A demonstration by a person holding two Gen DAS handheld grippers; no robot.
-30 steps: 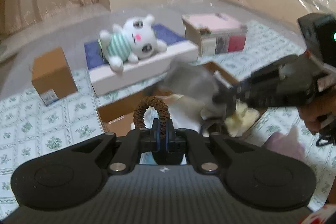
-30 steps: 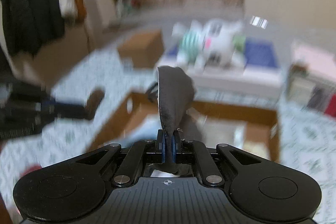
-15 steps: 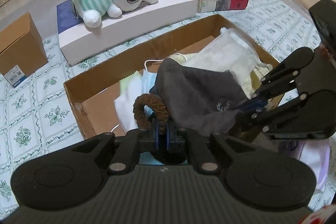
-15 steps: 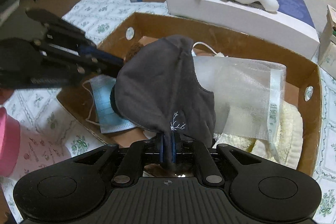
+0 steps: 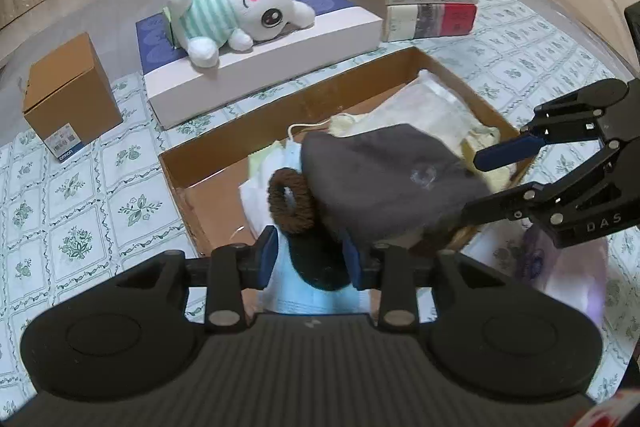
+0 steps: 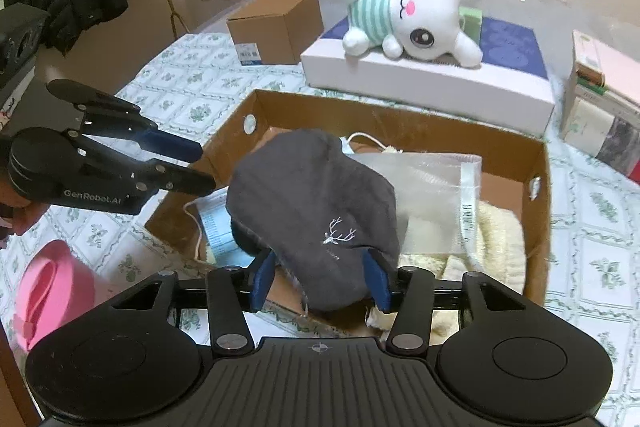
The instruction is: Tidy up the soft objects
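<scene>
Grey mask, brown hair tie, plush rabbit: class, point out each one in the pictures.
Grey mask [image 6: 316, 203], right wrist view, on its upper panel above the stitched deer.
Brown hair tie [image 5: 289, 199], left wrist view, on the ring's lower band.
Plush rabbit [image 6: 424, 15], right wrist view, on its white face.

Matt grey cloth cap [image 6: 316, 203] in rough corrugated cardboard box [image 6: 538, 163]

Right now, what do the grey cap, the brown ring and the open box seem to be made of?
Grey cap: soft matte knit or fleece, limp, stitched deer emblem. Brown ring: fuzzy fabric-covered band, probably a hair tie. Open box: plain brown corrugated cardboard, raw torn edges.
</scene>
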